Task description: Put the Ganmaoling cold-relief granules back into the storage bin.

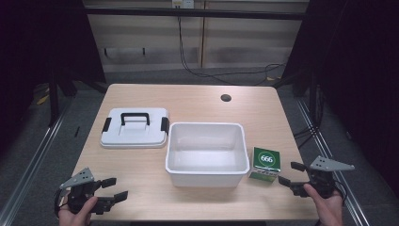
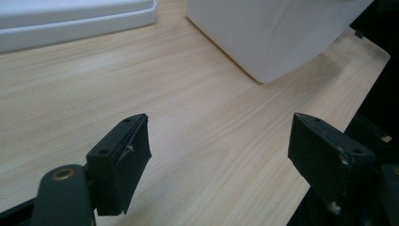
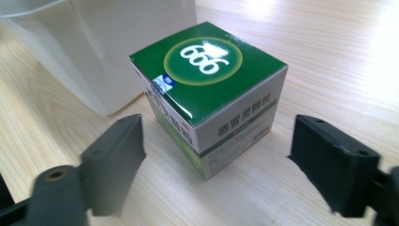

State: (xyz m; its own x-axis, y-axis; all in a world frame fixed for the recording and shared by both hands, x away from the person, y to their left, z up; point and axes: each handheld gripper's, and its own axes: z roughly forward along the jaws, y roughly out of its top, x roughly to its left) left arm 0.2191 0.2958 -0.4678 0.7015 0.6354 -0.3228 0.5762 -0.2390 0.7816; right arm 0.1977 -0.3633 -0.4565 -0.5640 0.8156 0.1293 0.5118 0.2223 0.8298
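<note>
A green and white box (image 1: pixel 266 164) marked 666 stands on the table just right of a white plastic bin (image 1: pixel 207 153). Seen from the right gripper view, the box (image 3: pixel 211 94) sits close ahead between the spread jaws, untouched. My right gripper (image 1: pixel 291 173) is open at the table's front right, a short way from the box. My left gripper (image 1: pixel 114 189) is open at the front left over bare wood, with nothing between its fingers (image 2: pixel 120 162). The bin's white lid (image 1: pixel 135 127) with a black handle and latches lies flat to the left of the bin.
The bin's corner (image 2: pixel 277 37) and the lid's edge (image 2: pixel 75 21) lie ahead of the left gripper. A round cable hole (image 1: pixel 226 98) is in the table's far right part. Cables trail on the floor behind the table.
</note>
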